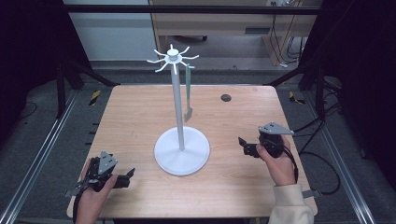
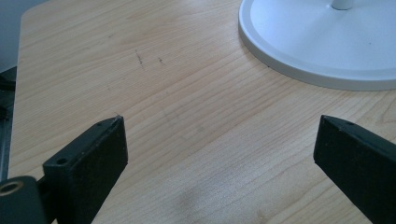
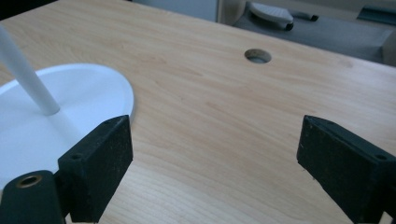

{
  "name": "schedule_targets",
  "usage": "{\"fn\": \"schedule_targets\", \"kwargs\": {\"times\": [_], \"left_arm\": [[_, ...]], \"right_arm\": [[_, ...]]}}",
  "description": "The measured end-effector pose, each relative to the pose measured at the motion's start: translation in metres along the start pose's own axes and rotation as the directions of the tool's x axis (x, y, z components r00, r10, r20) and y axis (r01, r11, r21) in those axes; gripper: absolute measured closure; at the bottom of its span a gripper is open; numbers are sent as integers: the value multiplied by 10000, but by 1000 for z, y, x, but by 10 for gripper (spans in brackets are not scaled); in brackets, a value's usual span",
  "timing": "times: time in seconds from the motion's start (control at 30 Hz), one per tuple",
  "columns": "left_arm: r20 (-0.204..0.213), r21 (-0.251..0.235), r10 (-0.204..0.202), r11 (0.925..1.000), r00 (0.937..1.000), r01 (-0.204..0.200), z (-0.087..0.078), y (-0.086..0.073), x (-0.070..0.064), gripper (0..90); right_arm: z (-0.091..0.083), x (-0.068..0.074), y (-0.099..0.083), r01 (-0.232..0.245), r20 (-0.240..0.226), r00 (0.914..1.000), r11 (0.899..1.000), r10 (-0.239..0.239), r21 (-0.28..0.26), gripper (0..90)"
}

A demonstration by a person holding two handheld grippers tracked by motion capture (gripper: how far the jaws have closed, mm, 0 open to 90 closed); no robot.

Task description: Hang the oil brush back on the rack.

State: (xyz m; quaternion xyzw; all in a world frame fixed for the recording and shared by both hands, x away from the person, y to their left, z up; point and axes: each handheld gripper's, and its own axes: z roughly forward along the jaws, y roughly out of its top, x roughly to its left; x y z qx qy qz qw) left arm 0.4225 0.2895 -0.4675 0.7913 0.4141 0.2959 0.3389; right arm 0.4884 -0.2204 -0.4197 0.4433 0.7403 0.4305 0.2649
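Hovering wide-jawed near the worktop's (image 1: 140, 107) front corners, both grippers (image 1: 122, 177) (image 1: 243, 145) are risking toppling the stand (image 1: 181, 149); its spatula (image 1: 188, 93) is hanging loosely.

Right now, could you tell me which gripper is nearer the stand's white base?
Right. The right gripper sits just right of the base; the left gripper is farther off, toward the front-left corner.

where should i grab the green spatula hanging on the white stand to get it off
Grip the spatula on its thin straight handle, midway down, coming from the right with the right tool. It hangs upright on the pole's right, so that side is free; probably lift it to clear the hook.
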Motion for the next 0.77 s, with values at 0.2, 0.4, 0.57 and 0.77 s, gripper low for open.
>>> {"fn": "schedule_targets", "kwargs": {"times": [0.2,0.4,0.57,0.77], "left_arm": [[94,12,24,10000,10000,-25,2,1,0,25],[100,-2,29,10000,9999,-29,1,1,-1,25],[108,-10,38,10000,9999,-38,1,1,-1,25],[148,-71,-14,10000,9999,15,1,0,1,25]], "right_arm": [[20,2,-14,320,-270,9992,9960,-299,837,105],[39,10,-25,239,-686,9975,9921,-156,1232,109],[52,18,-31,28,-1071,9942,9883,137,1526,119],[55,25,-31,208,-1255,9921,9870,-7,1595,119]]}}
